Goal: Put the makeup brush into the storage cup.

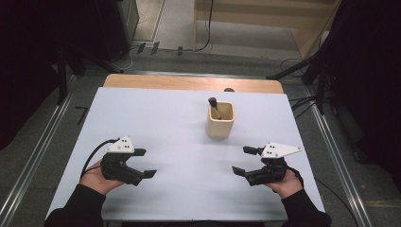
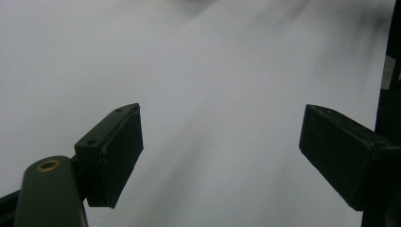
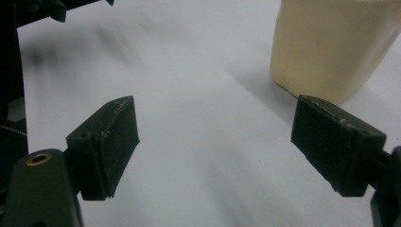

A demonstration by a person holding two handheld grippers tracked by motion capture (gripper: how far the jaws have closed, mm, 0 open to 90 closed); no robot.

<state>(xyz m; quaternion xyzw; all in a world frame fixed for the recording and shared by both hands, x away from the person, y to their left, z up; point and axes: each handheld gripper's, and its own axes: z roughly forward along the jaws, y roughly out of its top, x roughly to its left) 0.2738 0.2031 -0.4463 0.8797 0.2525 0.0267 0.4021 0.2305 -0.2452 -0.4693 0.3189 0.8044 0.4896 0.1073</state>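
Cream cup [image 1: 220, 121] stands upright past the middle of the white counter [image 1: 156, 118], with a dark-handled utensil [image 1: 214, 105] standing inside it. Nearer the person, the left tool [image 1: 145, 162] and right tool [image 1: 244, 161] hover well apart, both with jaws wide and holding nothing.

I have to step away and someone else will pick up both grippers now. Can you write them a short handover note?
Left hand-held gripper: open, holding nothing, low over the near left of the white table.
Right hand-held gripper: open, holding nothing, near right.
Cream cup: upright, right of centre and towards the far side, a dark-handled tool standing in it.
Done: tool sits in the cup.
Left: nothing in hand; the cup is nearest the right gripper.
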